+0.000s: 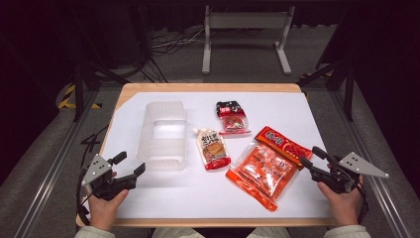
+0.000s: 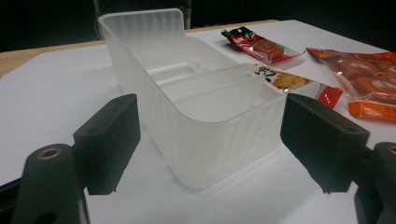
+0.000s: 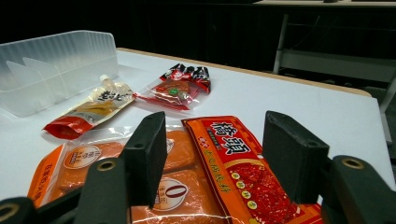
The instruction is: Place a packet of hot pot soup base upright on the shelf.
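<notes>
One clear bin (image 1: 163, 135); right of it, four snack packets: red packet (image 3: 243, 172) printed "橋頭", orange bag (image 1: 262, 171), pouch (image 1: 213, 148), black-red packet (image 1: 231, 117). Left gripper (image 1: 130, 164) and right gripper (image 1: 312, 155): both agape, empty.

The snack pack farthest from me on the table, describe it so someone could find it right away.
On the white table, look just right of the clear plastic bin, toward the far edge. The small black-topped packet lies there alone, beyond the cream pouch. It is the one packet with a black header over a red, see-through body.
</notes>
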